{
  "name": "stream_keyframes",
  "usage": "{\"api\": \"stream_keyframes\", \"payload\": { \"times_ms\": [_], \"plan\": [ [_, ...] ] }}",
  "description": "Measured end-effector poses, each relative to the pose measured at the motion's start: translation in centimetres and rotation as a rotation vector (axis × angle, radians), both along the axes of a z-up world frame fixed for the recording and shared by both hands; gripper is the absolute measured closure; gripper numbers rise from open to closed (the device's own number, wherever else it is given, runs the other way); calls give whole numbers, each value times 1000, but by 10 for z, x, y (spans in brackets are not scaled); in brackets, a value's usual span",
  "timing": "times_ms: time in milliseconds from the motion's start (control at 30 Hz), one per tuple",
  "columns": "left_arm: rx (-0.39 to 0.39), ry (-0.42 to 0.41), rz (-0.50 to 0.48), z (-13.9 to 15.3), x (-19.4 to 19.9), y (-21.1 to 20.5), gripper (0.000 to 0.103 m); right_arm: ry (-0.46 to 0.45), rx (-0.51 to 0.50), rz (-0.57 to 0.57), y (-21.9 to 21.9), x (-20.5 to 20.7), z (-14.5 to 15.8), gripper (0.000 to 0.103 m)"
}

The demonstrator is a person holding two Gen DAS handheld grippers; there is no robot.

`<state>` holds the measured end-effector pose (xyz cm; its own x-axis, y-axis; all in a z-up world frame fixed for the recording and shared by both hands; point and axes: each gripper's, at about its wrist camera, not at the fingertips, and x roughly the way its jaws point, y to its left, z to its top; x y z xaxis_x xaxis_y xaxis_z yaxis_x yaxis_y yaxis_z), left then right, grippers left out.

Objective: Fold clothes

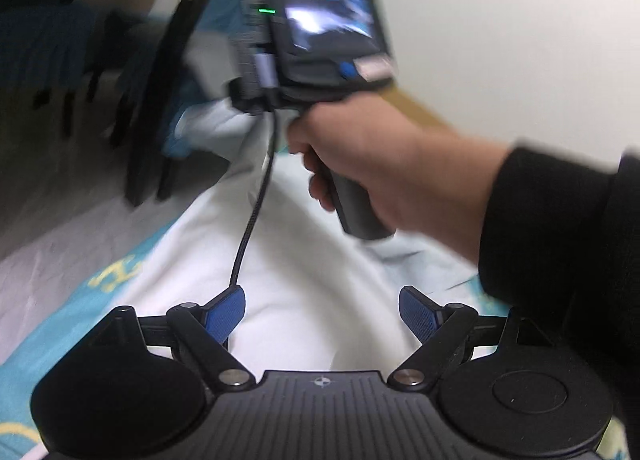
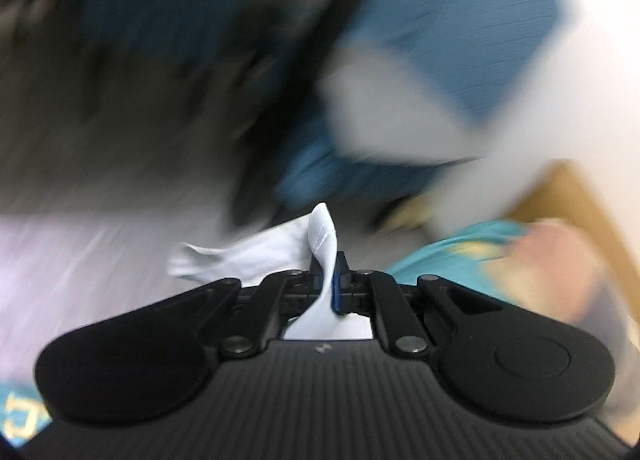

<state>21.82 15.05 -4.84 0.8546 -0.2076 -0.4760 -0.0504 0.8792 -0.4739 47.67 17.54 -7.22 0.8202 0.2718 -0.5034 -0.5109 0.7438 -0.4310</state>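
Observation:
A white garment (image 1: 304, 260) lies spread on the bed below my left gripper (image 1: 322, 310), which is open and empty just above the cloth. My right gripper (image 2: 329, 280) is shut on a hem of the white garment (image 2: 320, 236), which sticks up between the blue pads and trails left. In the left wrist view the right gripper's body and screen (image 1: 320, 47) are held in a hand (image 1: 372, 163) above the garment; its fingertips are hidden there. The right wrist view is heavily motion-blurred.
A teal patterned bed sheet (image 1: 60, 324) lies under the garment. A dark chair or frame (image 1: 160, 99) stands at the left, blue fabric (image 2: 452, 31) lies beyond. A brown cardboard box (image 2: 568, 195) is at the right. A white wall (image 1: 500, 19) is at the right.

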Motion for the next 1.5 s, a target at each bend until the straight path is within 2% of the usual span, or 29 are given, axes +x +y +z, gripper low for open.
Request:
{"api": "stream_keyframes", "payload": {
  "times_ms": [100,167,233,333,400,467,500,533,567,600,633,733,933,1100,1200,1333,1433,1500],
  "plan": [
    [-25,-107,-45,13,-15,-6,15,-155,179,-208,-66,-10,32,96],
    [-26,-160,-60,18,-23,-11,12,-226,247,-352,-112,-17,37,96],
    [-38,-198,-81,22,-30,-15,11,-251,304,-498,-159,-22,32,96],
    [-58,-218,-119,21,-32,-25,10,-160,373,-684,-225,-22,0,96],
    [-44,-213,-141,17,-33,-34,9,-80,434,-769,-261,-22,-27,94],
    [-43,-188,-162,13,-30,-41,9,38,523,-817,-290,-20,-51,90],
    [-43,-176,-171,12,-28,-43,9,90,568,-824,-299,-19,-60,79],
    [-42,-165,-179,10,-25,-46,9,130,609,-823,-308,-20,-67,60],
    [-37,-158,-185,8,-24,-48,9,137,635,-801,-311,-23,-68,48],
    [-37,-150,-189,6,-21,-51,9,129,647,-772,-311,-26,-67,26],
    [-57,-140,-190,5,-17,-50,9,121,658,-742,-311,-28,-65,16],
    [-117,-121,-183,10,-3,-46,9,106,653,-671,-303,-42,-50,19],
    [37,-299,-192,44,-32,-55,6,86,690,-639,-292,-91,-12,19],
    [93,-356,-197,60,-66,-54,5,59,684,-633,-291,-166,28,19],
    [112,-312,-226,63,-77,-49,5,64,693,-635,-299,-225,48,19],
    [160,-198,-253,70,-86,-36,5,79,660,-616,-308,-310,65,19],
    [212,-105,-279,83,-90,-26,5,111,679,-627,-317,-364,70,19],
    [187,-38,-287,87,-94,-12,5,148,707,-638,-320,-384,65,19]
  ]
}}
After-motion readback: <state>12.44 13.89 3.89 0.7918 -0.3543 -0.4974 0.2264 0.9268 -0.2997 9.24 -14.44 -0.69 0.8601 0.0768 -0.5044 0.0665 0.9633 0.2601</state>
